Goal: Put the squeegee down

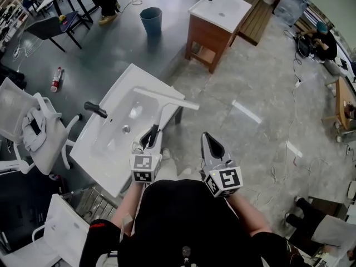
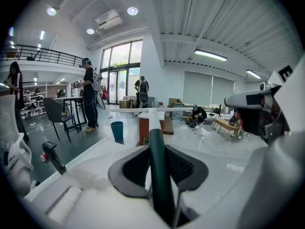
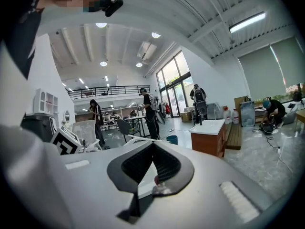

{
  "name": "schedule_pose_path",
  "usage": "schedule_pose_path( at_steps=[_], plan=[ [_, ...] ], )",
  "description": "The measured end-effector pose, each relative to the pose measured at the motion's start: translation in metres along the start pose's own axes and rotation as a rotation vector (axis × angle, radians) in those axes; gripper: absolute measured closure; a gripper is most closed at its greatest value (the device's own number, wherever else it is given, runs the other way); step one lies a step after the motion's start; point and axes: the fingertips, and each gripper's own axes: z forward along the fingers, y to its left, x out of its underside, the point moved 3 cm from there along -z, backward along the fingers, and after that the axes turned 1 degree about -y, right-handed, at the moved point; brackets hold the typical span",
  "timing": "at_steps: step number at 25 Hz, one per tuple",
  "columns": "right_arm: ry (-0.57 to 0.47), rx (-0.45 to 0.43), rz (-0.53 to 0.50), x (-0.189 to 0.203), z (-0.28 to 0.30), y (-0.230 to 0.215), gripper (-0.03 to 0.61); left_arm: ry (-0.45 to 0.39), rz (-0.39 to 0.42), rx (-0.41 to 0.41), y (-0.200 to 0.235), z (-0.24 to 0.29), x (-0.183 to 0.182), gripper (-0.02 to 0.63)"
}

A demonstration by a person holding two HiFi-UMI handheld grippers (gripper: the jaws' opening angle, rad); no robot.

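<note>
Head view and the two gripper views, one moment. The left gripper (image 1: pixel 151 134) is clamped on the dark green handle of the squeegee (image 1: pixel 161 109), one jaw on each side of the grip. The squeegee's long axis runs straight out from the jaws, away from the person and tilted slightly right in the head view. The handle is at the near end; a white shaft continues to a white blade (image 1: pixel 167 98) at the far end. The blade lies crosswise to the shaft, left to right, above the far right edge of the white sink basin (image 1: pixel 105 149). Whether the blade touches that edge cannot be told from these angles. In the left gripper view the handle (image 2: pixel 156 151) stands upright in the middle of the jaws, with the blade a thin level bar beyond.

The right gripper (image 1: pixel 209 138) hangs just right of the left one, off the basin and over the grey floor. Its jaws are closed tip to tip with nothing between them.

A black faucet (image 1: pixel 95 110) sits at the basin's left side.

Writing: each gripper carries a cube with square black-and-white markers, left (image 1: pixel 146 167) and right (image 1: pixel 225 181). The label of the red and white bottle (image 1: pixel 55 79) on the floor, far left, is too small to read.
</note>
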Motion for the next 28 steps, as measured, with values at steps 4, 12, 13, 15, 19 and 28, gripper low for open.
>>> schedule_pose_path(
  at_steps=[4,12,13,15,19,28],
  plan=[
    [0.003,0.045,0.006,-0.011,0.017,-0.009,0.575,0.032,0.003,0.035,0.01,0.021,0.0,0.509],
    [0.032,0.092,0.01,-0.007,0.046,-0.008,0.575,0.124,0.029,0.103,0.028,0.066,0.028,0.509],
    [0.039,0.1,0.012,-0.006,0.048,-0.009,0.575,0.138,0.029,0.111,0.03,0.072,0.032,0.509],
    [0.049,0.117,0.014,-0.004,0.053,-0.011,0.575,0.161,0.028,0.124,0.035,0.082,0.04,0.509],
    [0.055,0.156,0.019,-0.003,0.06,-0.015,0.575,0.197,0.028,0.149,0.043,0.098,0.055,0.509],
    [0.072,0.217,0.022,-0.004,0.075,-0.023,0.575,0.284,0.034,0.191,0.048,0.134,0.09,0.509]
  ],
)
